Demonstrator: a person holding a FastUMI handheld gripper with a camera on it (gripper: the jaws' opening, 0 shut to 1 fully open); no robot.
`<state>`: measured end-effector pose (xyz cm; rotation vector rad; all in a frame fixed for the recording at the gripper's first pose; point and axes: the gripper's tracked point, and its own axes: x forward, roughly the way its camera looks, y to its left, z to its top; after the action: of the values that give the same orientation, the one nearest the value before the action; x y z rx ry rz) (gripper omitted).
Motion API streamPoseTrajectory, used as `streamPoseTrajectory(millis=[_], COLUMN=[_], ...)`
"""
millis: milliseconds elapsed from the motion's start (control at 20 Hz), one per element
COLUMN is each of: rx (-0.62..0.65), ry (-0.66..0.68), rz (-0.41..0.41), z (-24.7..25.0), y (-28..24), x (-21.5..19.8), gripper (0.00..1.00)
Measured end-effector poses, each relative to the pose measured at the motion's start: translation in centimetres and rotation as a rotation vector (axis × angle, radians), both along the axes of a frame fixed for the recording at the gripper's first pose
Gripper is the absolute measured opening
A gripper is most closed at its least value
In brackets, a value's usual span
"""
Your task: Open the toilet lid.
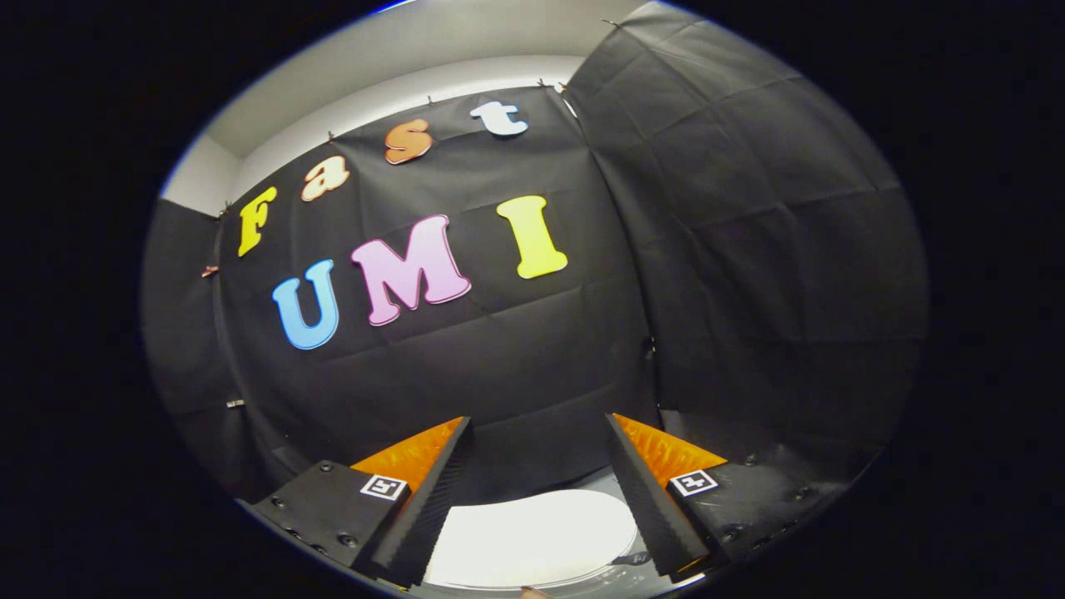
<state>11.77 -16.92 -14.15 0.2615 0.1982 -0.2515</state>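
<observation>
Glossy smooth toilet lid (532, 537), matt creased cloth wall (749, 249), ribbed jaws apart.

A white, glossy toilet lid (532, 537) lies closed and flat, its rounded edge curving away toward the black booth wall, seen low between the spread fingers of the gripper (538, 428), which hold nothing.

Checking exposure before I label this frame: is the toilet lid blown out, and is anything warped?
Gripper view: the lid between the open gripper fingers is overexposed, a featureless white glare; the cloth wall stays dim; fisheye bends its seams; focus looks sharp.
</observation>
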Motion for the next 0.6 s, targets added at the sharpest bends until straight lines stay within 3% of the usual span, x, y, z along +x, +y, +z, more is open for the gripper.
streamPoseTrajectory(millis=[600], rx=[0.302], ry=[0.225], rz=[-0.129], z=[-16.8], y=[-7.5], x=[0.5], gripper=[0.99])
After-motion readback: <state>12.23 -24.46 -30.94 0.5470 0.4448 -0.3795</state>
